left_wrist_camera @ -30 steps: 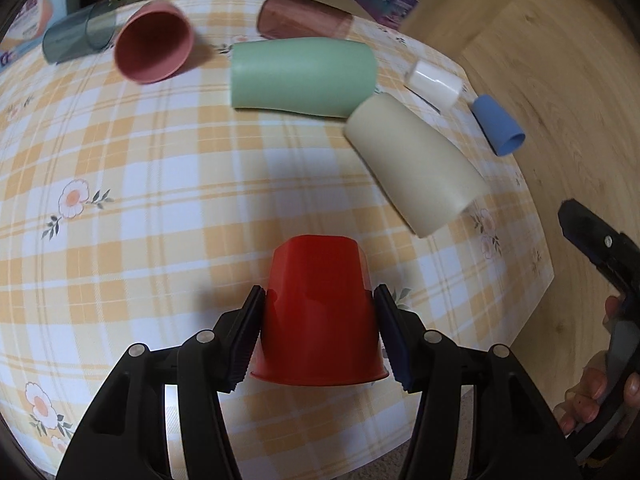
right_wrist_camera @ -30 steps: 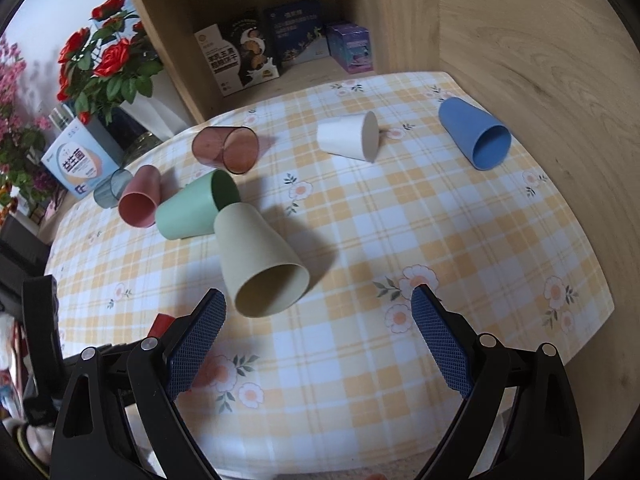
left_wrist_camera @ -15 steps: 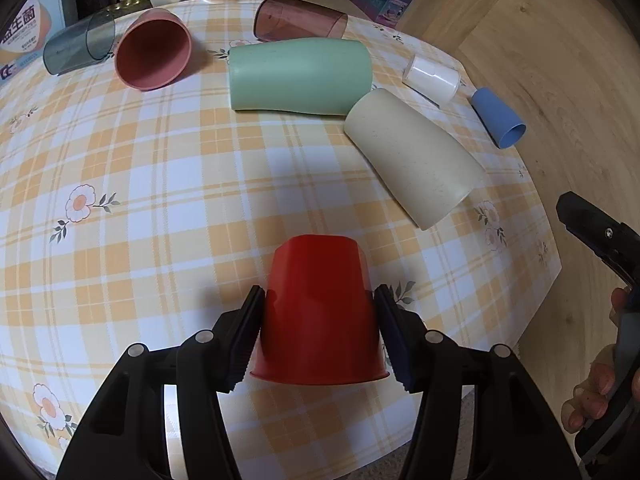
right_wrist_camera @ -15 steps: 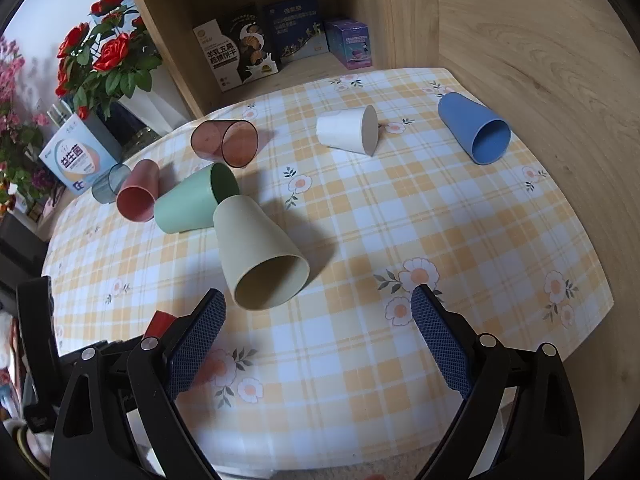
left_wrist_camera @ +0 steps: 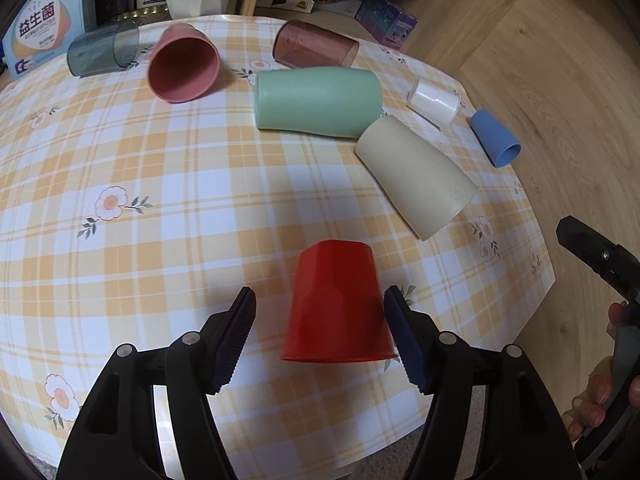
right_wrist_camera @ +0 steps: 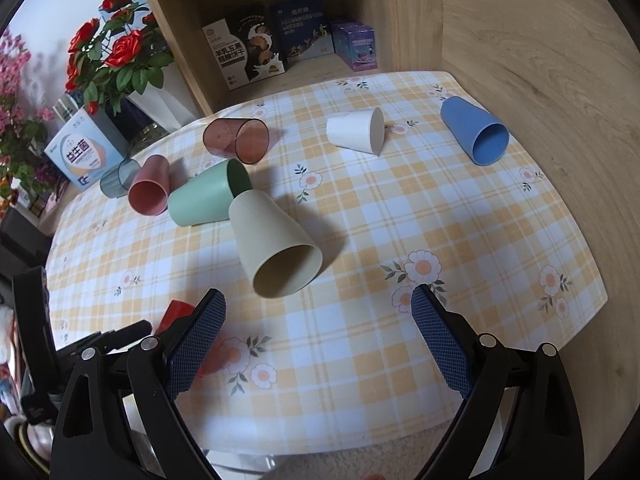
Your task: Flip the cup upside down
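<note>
And there's the red cup (left_wrist_camera: 338, 304), standing mouth-down on the checked tablecloth (left_wrist_camera: 160, 200) near its front edge, base pointing up. The left gripper (left_wrist_camera: 318, 334) sits around it with its jaws spread: a clear gap shows on the left pad's side, while the right pad is just beside the cup wall, and whether it touches I cannot tell. From the right wrist view only a sliver of the red cup (right_wrist_camera: 180, 312) peeks out behind the right gripper's left finger. The right gripper (right_wrist_camera: 318, 344) hangs over the front of the cloth with jaws wide apart, nothing between them. Taking the red cup as the mark: just beyond it and to the right lies the beige cup (left_wrist_camera: 416, 178) on its side, mouth facing the near edge. Beyond that, touching the beige cup's base end, the green cup (left_wrist_camera: 318, 104) lies sideways. Farther back sit the pink cup (left_wrist_camera: 184, 68), the translucent grey cup (left_wrist_camera: 102, 52) and the translucent brown cup (left_wrist_camera: 316, 46), all tipped over. Far right of the red cup, the small white cup (left_wrist_camera: 434, 102) and the blue cup (left_wrist_camera: 496, 138) lie near the cloth's right edge, close to the wooden wall (right_wrist_camera: 540, 40).
</note>
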{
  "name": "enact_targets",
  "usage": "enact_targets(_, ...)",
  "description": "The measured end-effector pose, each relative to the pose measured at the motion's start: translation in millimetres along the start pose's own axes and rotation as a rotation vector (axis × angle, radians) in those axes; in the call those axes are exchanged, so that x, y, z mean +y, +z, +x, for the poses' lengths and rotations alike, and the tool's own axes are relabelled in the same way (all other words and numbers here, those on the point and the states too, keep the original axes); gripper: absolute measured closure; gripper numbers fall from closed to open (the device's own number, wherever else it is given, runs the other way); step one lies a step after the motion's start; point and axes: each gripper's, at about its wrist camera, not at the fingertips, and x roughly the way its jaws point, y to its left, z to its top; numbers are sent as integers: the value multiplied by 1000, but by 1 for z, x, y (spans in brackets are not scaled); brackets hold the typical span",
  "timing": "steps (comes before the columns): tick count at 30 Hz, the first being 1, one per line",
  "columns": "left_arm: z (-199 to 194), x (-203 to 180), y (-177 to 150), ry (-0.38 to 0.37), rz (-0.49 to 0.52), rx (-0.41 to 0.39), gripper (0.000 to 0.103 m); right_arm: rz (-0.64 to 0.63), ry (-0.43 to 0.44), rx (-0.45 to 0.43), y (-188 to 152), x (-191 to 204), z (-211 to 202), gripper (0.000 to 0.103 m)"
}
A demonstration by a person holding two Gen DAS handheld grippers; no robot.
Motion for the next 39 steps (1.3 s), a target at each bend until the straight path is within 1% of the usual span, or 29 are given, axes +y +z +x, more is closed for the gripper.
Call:
enact_targets(4, -10, 7, -3, 3, -12, -22, 37, -10, -6, -2, -3, 8, -6, 12)
enact_targets(7, -19, 11, -4, 11, -14, -43, 33, -13, -13, -1, -5, 13, -10, 12)
enact_targets(10, -33, 17, -6, 26, -9, -75, 29, -11, -13, 5, -7, 16, -12, 12)
enact_targets(13, -50, 25, -7, 59, -9, -118, 27, -7, -12, 14, -10, 19, -13, 12)
enact_targets(15, -60, 30, -7, 79, -8, -141, 23, -1, 0, 26, -12, 23, -13, 12)
enact_targets(17, -74, 37, -9, 84, -12, -169, 15, -6, 12, 34, -14, 28, -12, 12)
enact_targets(18, -81, 42, -10, 93, -19, -184, 13, -12, 15, 36, -15, 30, -12, 12)
enact_targets(20, -93, 51, -12, 125, -35, -212, 10, -30, 18, 41, -16, 37, -12, 12)
enact_targets(22, -107, 60, -15, 180, -45, -258, 9, -40, 23, 48, -17, 43, -10, 12)
enact_targets(25, -126, 70, -19, 275, -35, -329, 6, -64, 39, 57, -17, 55, -7, 12)
enact_targets(28, -141, 84, -22, 340, -45, -381, 6, -92, 58, 68, -18, 66, -2, 12)
enact_targets(32, -153, 103, -28, 385, -84, -420, 6, -127, 78, 86, -20, 83, 9, 12)
enact_targets(35, -155, 109, -35, 430, -101, -420, 6, -126, 100, 108, -21, 89, 19, 12)
enact_targets(37, -156, 112, -40, 436, -106, -424, 6, -95, 130, 140, -20, 88, 28, 12)
enact_targets(39, -154, 115, -43, 424, -119, -424, 6, -75, 143, 162, -19, 88, 34, 12)
